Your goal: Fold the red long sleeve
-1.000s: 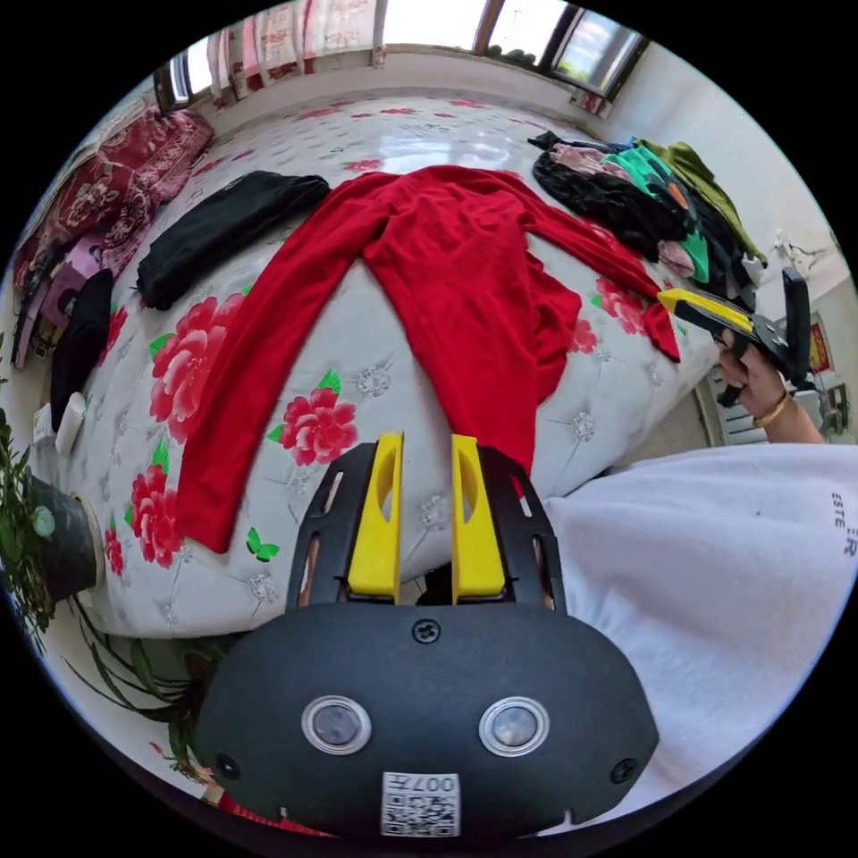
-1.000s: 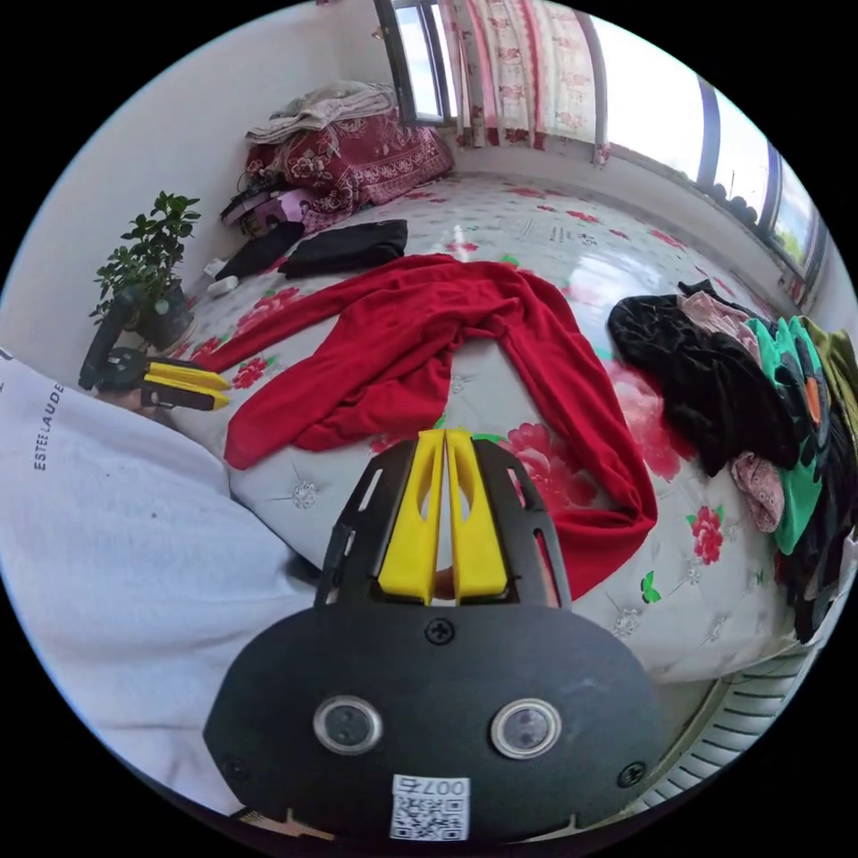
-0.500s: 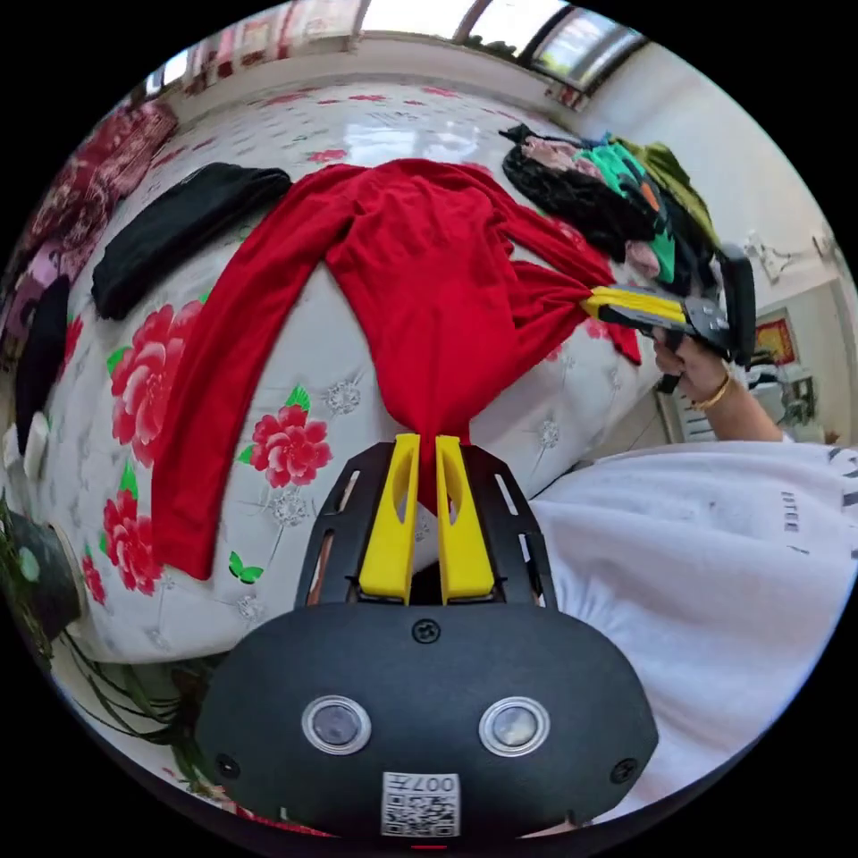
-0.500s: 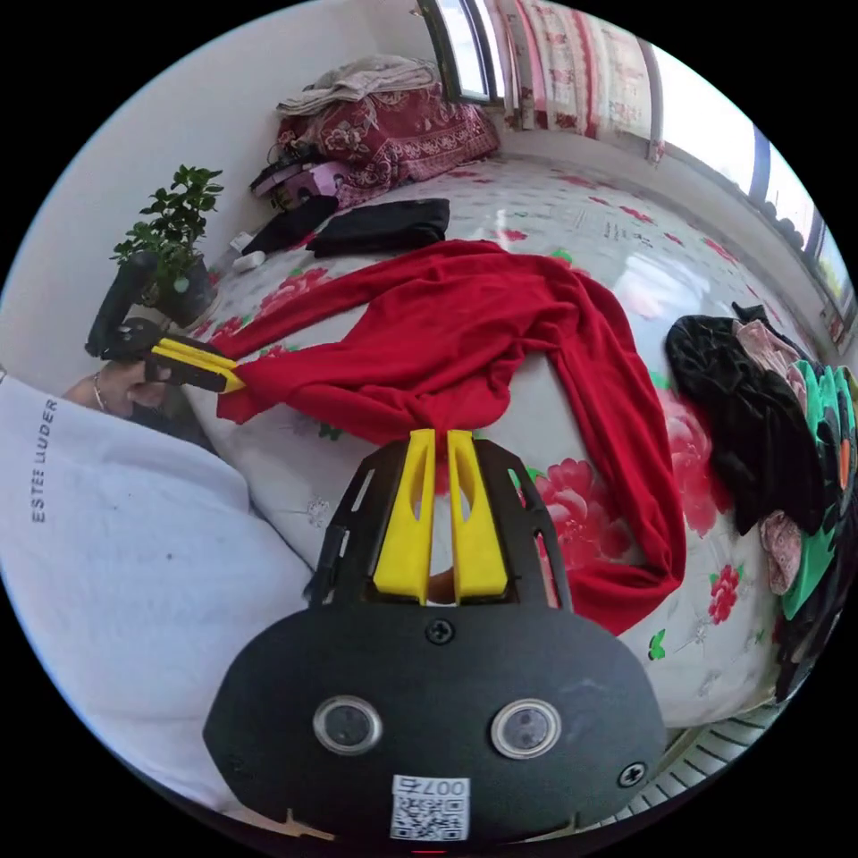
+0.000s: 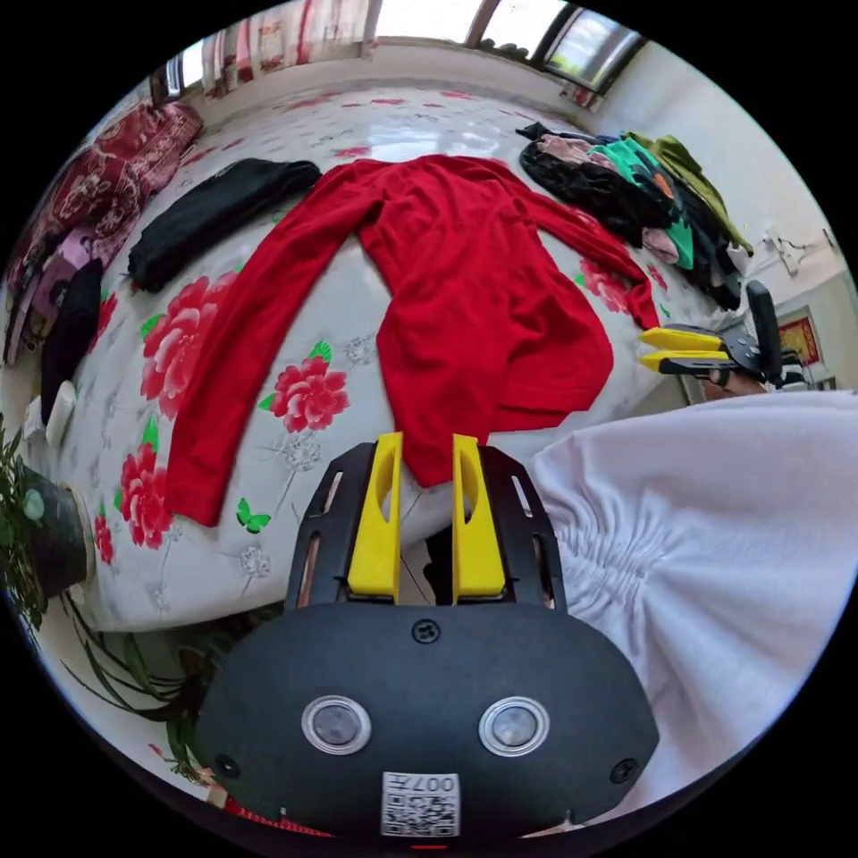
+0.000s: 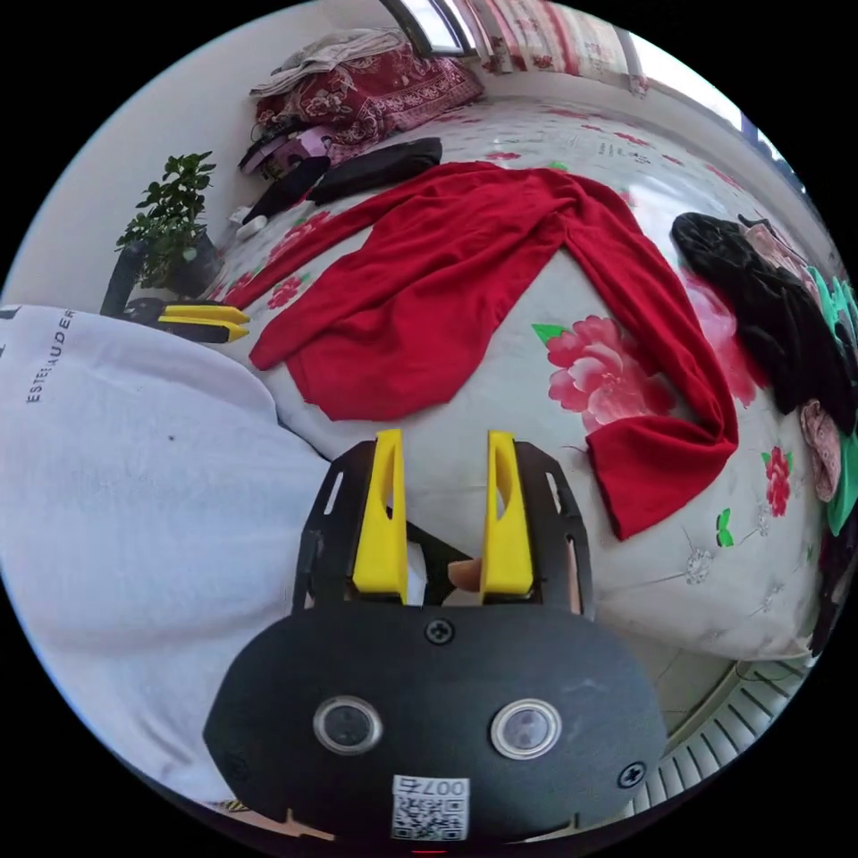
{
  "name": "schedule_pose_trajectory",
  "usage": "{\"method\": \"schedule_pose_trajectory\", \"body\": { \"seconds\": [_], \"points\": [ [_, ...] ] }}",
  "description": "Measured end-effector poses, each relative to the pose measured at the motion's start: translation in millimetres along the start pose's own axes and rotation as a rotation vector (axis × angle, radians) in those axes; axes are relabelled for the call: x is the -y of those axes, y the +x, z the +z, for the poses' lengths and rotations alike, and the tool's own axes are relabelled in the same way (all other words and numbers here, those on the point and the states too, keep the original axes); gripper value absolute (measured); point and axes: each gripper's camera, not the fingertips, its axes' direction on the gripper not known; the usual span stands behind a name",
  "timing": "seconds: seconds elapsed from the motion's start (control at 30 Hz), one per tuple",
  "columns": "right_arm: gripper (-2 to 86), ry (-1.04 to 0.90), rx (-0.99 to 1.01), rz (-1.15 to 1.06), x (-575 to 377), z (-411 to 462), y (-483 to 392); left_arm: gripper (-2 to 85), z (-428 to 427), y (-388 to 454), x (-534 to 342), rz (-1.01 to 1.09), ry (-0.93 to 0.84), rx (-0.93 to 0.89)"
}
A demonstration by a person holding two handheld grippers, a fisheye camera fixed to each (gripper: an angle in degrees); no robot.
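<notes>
**Both grippers empty over the bed's near edge**

My left gripper [image 5: 425, 447] hangs with its jaws spread, nothing between them, just short of the hem. My right gripper [image 6: 444, 447] is likewise parted and empty. Beyond them the red long sleeve [image 5: 465, 277] lies flat on the flowered mattress [image 5: 353, 308], sleeves splayed outward. Farther back sit a folded black garment [image 5: 214, 210] and a heap of clothes [image 5: 643, 192].

I see a plain red long sleeve [image 5: 465, 295] on a white bedspread [image 5: 357, 331] with red flowers, black folded garment [image 5: 210, 214], yellow-jawed black left gripper [image 5: 425, 447], white shirt [image 6: 134, 500].
</notes>
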Motion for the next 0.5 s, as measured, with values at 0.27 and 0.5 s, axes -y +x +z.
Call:
{"method": "schedule_pose_trajectory", "body": {
  "seconds": [0.27,0.5],
  "points": [
    [1.2,-0.026,-0.139,-0.066,30,-6,-10,0.8,32,-12,9,-0.002,-0.049,0.038],
    [1.8,-0.007,-0.178,-0.028,-2,-51,13,1.2,2,-33,-33,-0.069,0.028,-0.103]
  ]
}}
